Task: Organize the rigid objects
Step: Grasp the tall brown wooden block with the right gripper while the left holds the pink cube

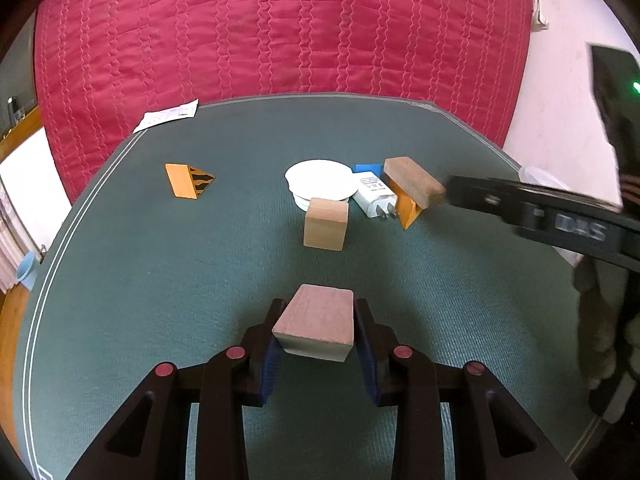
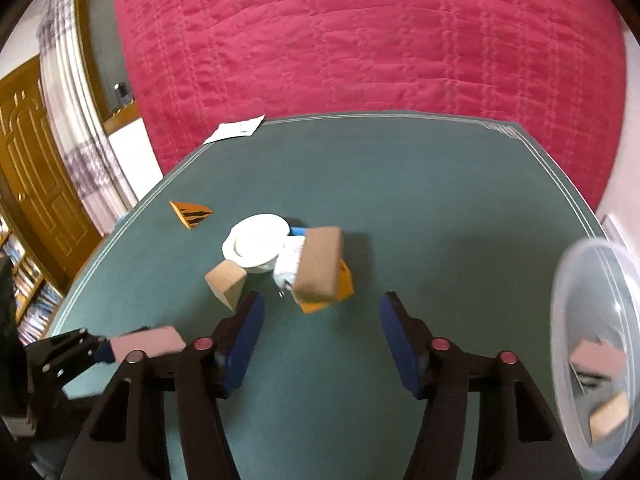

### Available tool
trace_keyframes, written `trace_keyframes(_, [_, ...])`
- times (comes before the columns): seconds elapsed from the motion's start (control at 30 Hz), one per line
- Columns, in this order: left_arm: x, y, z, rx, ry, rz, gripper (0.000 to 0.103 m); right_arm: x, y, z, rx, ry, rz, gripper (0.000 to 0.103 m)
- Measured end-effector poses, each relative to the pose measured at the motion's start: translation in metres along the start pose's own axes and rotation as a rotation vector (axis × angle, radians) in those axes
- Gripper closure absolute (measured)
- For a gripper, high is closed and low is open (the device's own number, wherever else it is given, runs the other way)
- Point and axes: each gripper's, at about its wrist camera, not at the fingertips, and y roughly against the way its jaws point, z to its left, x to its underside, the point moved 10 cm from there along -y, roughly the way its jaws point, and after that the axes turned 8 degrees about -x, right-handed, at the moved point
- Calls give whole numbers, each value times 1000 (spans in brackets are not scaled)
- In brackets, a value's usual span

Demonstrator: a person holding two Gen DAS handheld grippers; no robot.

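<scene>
While printing on the white charger [image 1: 373, 193] stays unreadably small.

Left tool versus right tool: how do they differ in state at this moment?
The left tool is shut on a pinkish wooden block above the green table; the right tool is open and holds nothing. The right tool points toward the clustered items. Both have blue pads.

Dark green cloth-covered counter [image 1: 160, 280] with pale double border lines is carrying a loose cluster at mid-surface: a pale wooden cube [image 1: 325, 223] sitting just in front of a round white lidded dish [image 1: 322, 182], a white plug-in charger [image 1: 374, 195] lying beside it. An orange striped wedge [image 1: 189, 180] is lying apart to the left. A white paper slip [image 1: 166, 116] is overhanging the far edge.
</scene>
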Motion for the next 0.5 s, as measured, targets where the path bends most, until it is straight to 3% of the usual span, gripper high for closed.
trace_keyframes(0.27, [2,-1,-2,8,1,9,68,-13,-40,-8,31,-26,49,52])
trace_keyframes(0.5, [4,-3,-3,3,1,17,68,-12,-56,-12,44,-4,71,68])
